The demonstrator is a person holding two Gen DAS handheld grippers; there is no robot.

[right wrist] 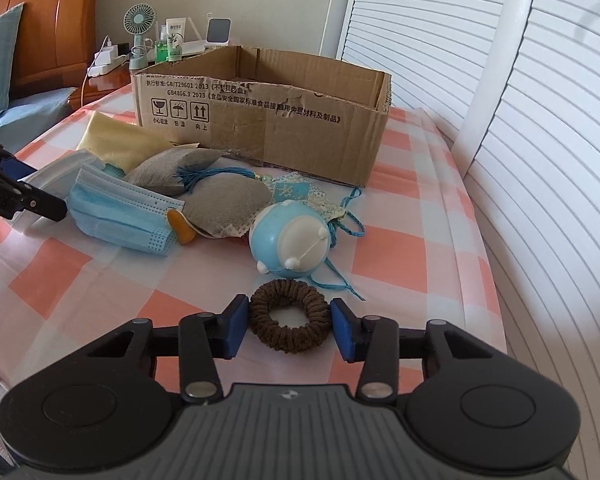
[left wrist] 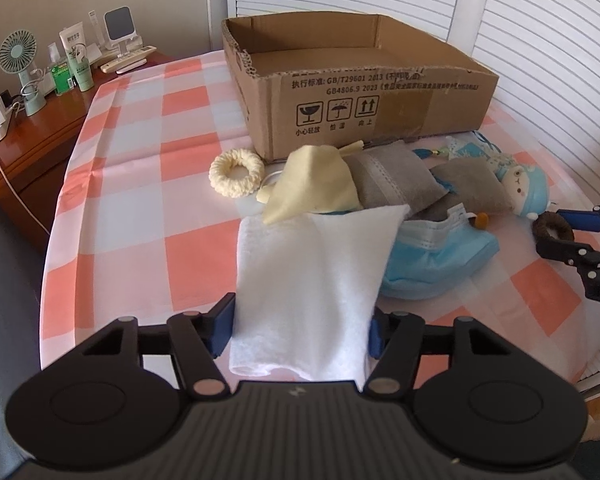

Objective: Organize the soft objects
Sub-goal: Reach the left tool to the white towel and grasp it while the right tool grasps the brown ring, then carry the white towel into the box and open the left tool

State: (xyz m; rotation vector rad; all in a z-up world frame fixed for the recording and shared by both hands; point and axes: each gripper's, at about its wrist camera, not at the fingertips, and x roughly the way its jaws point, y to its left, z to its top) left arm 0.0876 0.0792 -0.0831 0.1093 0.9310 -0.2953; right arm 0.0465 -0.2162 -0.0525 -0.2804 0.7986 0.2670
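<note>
Picking stage, both hands loaded; left gripper (left wrist: 302, 330) pinching the white cloth (left wrist: 312, 280) near the pile; right gripper (right wrist: 290, 330) pads touching both sides of the brown hair tie (right wrist: 288, 318) on the checked tablecloth (right wrist: 400, 280); next, probably lifting and carrying to the empty cardboard box (right wrist: 268, 120) behind; firm grips needed.

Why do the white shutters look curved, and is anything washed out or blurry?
Left wrist view: the fisheye lens bows the shutters and darkens the corners; daylight bleaches the white cloth in the left tongs. Right wrist view: the shutters bend the same way and glare at the far right; the brown hair tie and cardboard box print stay sharp.
</note>
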